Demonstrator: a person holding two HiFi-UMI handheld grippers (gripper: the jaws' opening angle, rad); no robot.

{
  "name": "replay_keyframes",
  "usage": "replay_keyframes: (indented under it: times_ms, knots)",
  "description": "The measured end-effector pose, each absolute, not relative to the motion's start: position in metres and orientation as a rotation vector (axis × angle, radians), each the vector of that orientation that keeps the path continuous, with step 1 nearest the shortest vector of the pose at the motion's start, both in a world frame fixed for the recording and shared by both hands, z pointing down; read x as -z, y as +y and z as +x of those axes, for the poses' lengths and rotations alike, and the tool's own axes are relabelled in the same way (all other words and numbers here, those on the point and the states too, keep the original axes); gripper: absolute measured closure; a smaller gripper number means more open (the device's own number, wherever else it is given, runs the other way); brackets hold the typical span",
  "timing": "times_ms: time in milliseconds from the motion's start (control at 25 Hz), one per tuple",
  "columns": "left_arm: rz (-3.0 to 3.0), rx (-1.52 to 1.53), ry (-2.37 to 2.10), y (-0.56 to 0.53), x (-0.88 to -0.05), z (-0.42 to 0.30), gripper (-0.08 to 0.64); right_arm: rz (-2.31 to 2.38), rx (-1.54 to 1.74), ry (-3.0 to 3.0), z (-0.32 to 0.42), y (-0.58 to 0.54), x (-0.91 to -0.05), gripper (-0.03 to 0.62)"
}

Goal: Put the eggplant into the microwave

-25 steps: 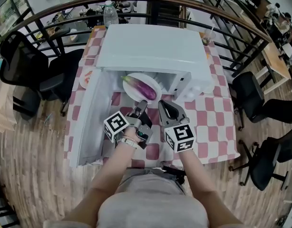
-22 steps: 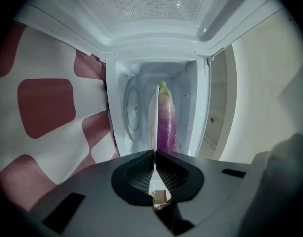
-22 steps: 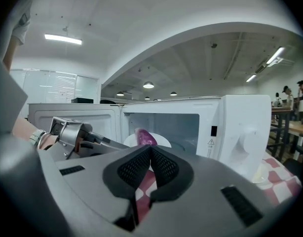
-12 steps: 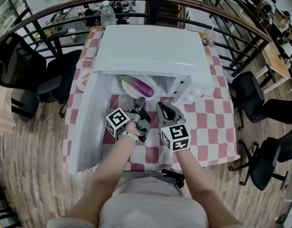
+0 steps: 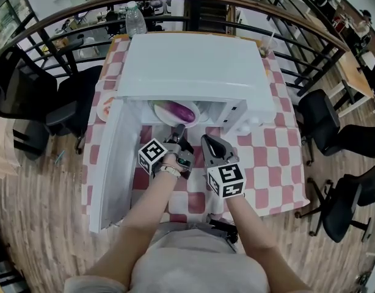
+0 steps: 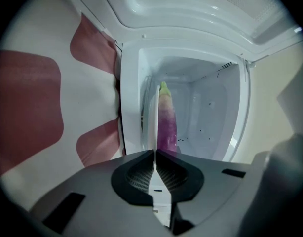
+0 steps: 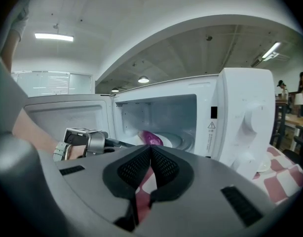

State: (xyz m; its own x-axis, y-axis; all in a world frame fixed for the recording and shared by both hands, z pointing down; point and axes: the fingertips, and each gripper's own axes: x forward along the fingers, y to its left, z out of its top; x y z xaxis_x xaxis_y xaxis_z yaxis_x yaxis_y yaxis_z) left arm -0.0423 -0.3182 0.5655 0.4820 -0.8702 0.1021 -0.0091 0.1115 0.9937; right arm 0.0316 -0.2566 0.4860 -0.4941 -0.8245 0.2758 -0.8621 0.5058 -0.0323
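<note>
A purple eggplant (image 5: 179, 110) lies on a white plate (image 5: 165, 115) that sits partly inside the open white microwave (image 5: 193, 72). My left gripper (image 5: 178, 129) is shut on the plate's near rim. In the left gripper view the plate (image 6: 154, 125) shows edge-on between the jaws, with the eggplant (image 6: 167, 125) on its right and the left gripper (image 6: 155, 153) closed on the rim. My right gripper (image 5: 207, 141) hovers just in front of the microwave, shut with nothing in it. The right gripper view shows the eggplant (image 7: 151, 138) inside the cavity beyond the right gripper (image 7: 150, 148).
The microwave door (image 5: 111, 163) hangs open to the left over the checkered table (image 5: 267, 157). A small plate (image 5: 105, 110) lies left of the microwave, and a water bottle (image 5: 134, 18) and a cup with a straw (image 5: 265, 49) stand behind it. Black chairs (image 5: 29, 84) flank the table.
The left gripper has pushed the plate with the eggplant further into the microwave. The right gripper has drifted slightly down and stayed shut.
</note>
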Motion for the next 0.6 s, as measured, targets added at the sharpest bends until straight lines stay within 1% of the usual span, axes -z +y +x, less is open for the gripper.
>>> replay_keyframes:
  times_ms: [240, 600]
  knots:
    - [1.293, 0.781, -0.883, -0.331, -0.568, -0.043, 0.543, 1.421, -0.266, -2.511, 0.032, -0.252, -0.495, 0.568]
    - [1.203, 0.699, -0.916, -0.34, -0.572, -0.042, 0.541, 1.412, -0.277, -2.513, 0.029, -0.251, -0.497, 0.568]
